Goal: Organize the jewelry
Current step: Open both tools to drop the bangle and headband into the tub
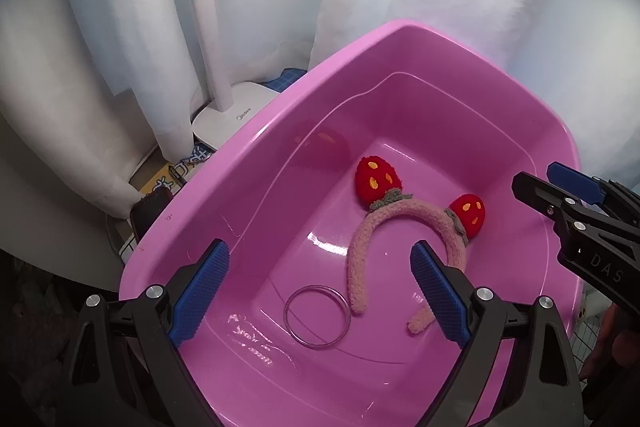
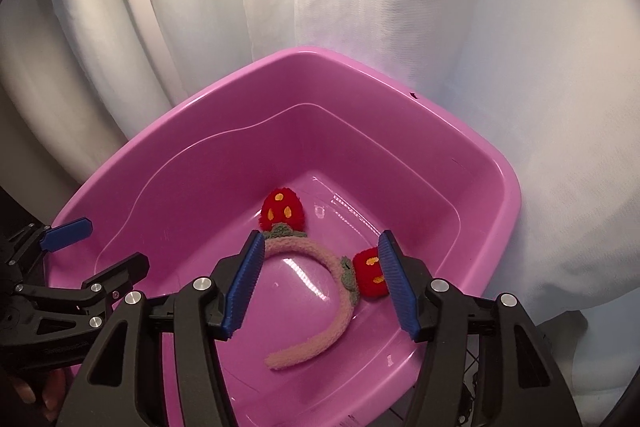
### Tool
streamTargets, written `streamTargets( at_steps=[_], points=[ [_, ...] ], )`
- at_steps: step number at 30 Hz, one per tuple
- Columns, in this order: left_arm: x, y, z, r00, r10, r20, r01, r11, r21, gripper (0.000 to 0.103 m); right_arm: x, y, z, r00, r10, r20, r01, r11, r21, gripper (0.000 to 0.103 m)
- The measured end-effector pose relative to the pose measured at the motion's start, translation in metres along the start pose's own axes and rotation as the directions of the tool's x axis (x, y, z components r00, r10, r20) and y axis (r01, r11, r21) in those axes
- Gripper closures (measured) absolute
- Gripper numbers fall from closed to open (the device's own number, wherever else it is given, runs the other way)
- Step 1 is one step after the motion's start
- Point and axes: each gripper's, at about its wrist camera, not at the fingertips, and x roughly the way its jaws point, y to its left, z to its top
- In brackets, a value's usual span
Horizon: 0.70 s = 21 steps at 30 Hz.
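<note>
Pink plush headband (image 2: 320, 291) lies arched on the tub (image 2: 492, 227) floor, centre frame, directly ahead between the released right claw's (image 2: 320, 283) fingers; left claw (image 1: 320, 291) likewise released, beside a clear bangle (image 1: 316, 315).

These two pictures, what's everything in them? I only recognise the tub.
Tub: one, pink, before the curtain.
Headband: one, pink fuzzy with two red strawberries, on the tub floor.
Bangle: one, clear, on the tub floor beside the headband.
Curtain: white, behind the tub.
Lamp base: one, white, left of the tub.
Left tongs: black, blue pads, open above the tub.
Right tongs: black, blue pads, open above the headband.
</note>
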Motion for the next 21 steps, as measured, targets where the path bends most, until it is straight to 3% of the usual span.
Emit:
streamTargets(
  at_steps=[10,21],
  points=[
    [-0.015,-0.007,-0.01,1.0,0.009,0.024,-0.009,1.0,0.003,0.013,-0.017,-0.001,-0.013,1.0,0.01,0.027,-0.01,1.0,0.004,0.046],
    [-0.042,-0.02,-0.031,0.997,0.022,0.071,-0.024,0.999,0.021,0.013,-0.068,-0.009,-0.048,0.994,0.041,0.104,-0.045,0.998,0.032,0.046]
  ],
)
